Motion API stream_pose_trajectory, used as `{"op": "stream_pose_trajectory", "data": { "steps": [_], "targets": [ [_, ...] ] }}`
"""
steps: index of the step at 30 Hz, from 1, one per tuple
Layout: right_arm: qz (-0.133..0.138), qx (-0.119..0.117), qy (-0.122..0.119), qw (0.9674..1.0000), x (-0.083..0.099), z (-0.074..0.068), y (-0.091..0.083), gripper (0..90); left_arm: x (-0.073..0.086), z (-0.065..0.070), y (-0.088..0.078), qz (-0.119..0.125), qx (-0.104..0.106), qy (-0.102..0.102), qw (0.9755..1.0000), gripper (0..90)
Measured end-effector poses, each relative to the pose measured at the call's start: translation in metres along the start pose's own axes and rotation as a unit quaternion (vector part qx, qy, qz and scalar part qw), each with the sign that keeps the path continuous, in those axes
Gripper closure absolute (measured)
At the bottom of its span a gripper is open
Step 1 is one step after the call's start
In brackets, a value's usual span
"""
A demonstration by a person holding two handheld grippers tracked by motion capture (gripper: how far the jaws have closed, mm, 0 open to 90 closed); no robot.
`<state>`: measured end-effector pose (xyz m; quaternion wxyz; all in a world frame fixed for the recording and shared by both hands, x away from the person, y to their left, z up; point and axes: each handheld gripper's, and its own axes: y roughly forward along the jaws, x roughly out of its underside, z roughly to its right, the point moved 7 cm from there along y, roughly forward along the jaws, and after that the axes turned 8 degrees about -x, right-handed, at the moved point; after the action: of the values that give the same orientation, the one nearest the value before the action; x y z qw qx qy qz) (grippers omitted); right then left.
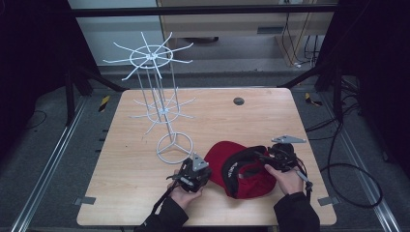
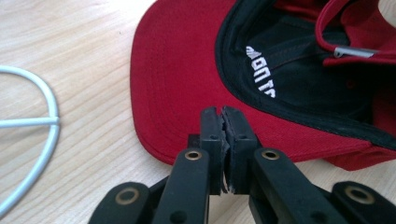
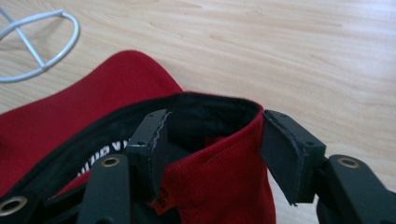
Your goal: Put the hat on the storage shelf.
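Note:
A red cap (image 1: 220, 157) with a black lining lies upside down on the wooden table (image 1: 130, 183), near the front. My left gripper (image 1: 207, 170) is at the cap's left side. In the left gripper view its jaws (image 2: 223, 116) are pressed together over the edge of the red brim (image 2: 177, 79), with nothing visible between them. My right gripper (image 1: 262, 156) is at the cap's right side. In the right gripper view it (image 3: 215, 122) is open astride the cap's raised side wall (image 3: 219, 168), one jaw inside against the lining and the other outside, slightly apart from the fabric.
A white wire display rack (image 1: 153, 55) with spoke arms stands left of centre, its ring base (image 1: 174, 145) just left of the cap; the ring (image 2: 51, 135) (image 3: 46, 60) lies close to both grippers. A dark round grommet (image 1: 238, 101) sits in the tabletop farther back.

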<state>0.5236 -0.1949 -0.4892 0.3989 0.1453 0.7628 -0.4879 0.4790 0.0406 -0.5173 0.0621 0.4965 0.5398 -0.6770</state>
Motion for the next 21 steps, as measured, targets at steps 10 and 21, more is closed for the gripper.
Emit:
{"op": "stream_pose_trajectory", "data": {
  "steps": [10, 21],
  "targets": [
    [-0.025, -0.020, 0.008, 0.9994, 0.016, 0.002, 0.004, 47.2, 0.008, 0.000, 0.005, -0.001, -0.005, -0.002, 1.0000, 88.5],
    [-0.038, -0.028, 0.019, 0.9987, 0.021, 0.001, 0.002, 86.6, 0.013, -0.001, 0.009, -0.008, -0.005, 0.000, 1.0000, 89.8]
  ]
}}
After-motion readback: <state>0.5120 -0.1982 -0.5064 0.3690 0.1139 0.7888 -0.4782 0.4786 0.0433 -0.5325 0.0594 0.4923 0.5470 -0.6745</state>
